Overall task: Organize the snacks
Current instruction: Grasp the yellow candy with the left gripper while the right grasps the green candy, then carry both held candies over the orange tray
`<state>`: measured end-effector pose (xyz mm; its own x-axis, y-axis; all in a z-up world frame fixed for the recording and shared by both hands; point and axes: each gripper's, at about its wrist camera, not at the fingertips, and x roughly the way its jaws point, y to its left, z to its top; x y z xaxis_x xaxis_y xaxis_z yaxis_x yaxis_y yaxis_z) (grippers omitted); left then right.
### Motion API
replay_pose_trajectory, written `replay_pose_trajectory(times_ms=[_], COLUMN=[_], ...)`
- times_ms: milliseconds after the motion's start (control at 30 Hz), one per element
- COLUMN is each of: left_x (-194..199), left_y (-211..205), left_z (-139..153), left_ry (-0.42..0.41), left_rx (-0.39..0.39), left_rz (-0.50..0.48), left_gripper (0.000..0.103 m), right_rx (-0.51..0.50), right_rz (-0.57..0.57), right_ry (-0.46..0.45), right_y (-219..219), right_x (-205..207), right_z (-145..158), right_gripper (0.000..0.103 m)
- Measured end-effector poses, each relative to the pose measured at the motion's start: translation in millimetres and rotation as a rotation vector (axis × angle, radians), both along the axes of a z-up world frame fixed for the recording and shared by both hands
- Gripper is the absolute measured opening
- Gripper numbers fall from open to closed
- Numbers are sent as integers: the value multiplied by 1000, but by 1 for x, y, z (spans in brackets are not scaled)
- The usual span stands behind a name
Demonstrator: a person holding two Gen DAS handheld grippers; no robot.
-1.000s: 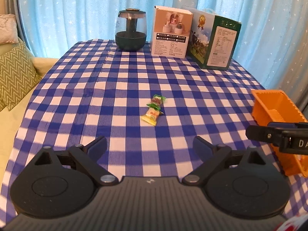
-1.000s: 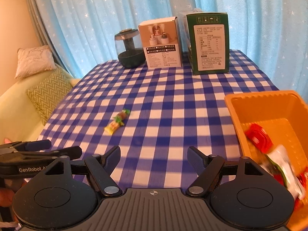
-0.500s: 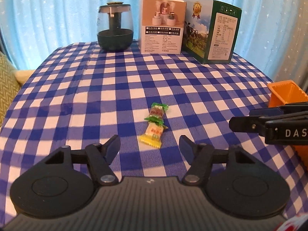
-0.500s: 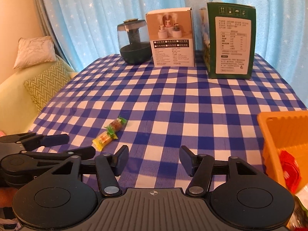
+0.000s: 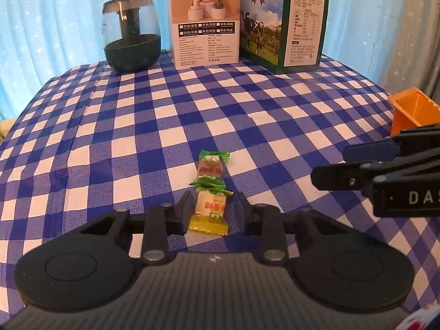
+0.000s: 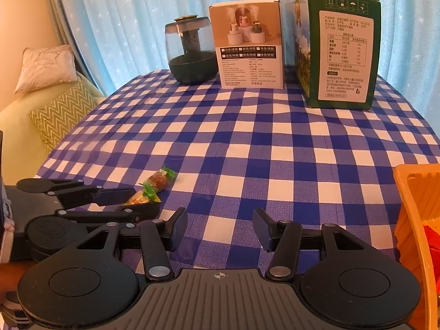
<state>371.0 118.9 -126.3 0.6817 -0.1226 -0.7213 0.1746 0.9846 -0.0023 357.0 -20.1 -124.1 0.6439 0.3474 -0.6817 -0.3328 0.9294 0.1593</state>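
Observation:
Two wrapped candies lie end to end on the blue checked tablecloth point(image 5: 137, 143). My left gripper point(image 5: 213, 209) is shut on the nearer yellow candy point(image 5: 210, 214), which still rests on the cloth. The green-wrapped candy point(image 5: 210, 169) lies just beyond its fingertips, touching the yellow one. The right wrist view shows the left gripper point(image 6: 132, 200) from the side, astride the yellow candy point(image 6: 139, 198), with the green candy point(image 6: 159, 180) past it. My right gripper point(image 6: 220, 228) hovers over bare cloth to the right, jaws closing with nothing between them.
An orange basket point(image 6: 412, 192) stands at the table's right edge with a red packet point(image 6: 431, 244) inside. At the back stand a dark humidifier point(image 5: 132, 44), a white box point(image 5: 205, 22) and a green milk carton point(image 5: 286, 19). A sofa with cushions point(image 6: 60, 110) lies left.
My left gripper has come forward and down onto the candies and closed around the yellow one. The right gripper has narrowed and moved forward, with the basket sliding toward the right edge of its view.

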Motion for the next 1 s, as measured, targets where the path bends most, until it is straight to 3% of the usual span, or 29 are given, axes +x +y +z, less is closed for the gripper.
replay_pose_trajectory(times_ms=[133,333,467,700,833,1000], left_x=[-4,-14,-17,-19,-18,-19], left_y=[7,40,57,65,67,69], left_z=[3,11,12,10,5,0], left_ry=[18,-6,-18,-10,1,17], left_rx=[2,7,14,1,-8,-17], left_rz=[31,159,227,257,261,264], left_gripper=[20,19,19,19,19,19], right_rx=[11,40,93,142,135,42], right_rz=[3,50,87,58,40,48], right_ry=[-3,-11,4,38,28,-34], right_y=[4,24,40,59,71,90], right_x=[2,6,15,39,48,48], right_z=[0,1,0,-16,-23,-28], right_gripper=[54,54,44,38,37,37])
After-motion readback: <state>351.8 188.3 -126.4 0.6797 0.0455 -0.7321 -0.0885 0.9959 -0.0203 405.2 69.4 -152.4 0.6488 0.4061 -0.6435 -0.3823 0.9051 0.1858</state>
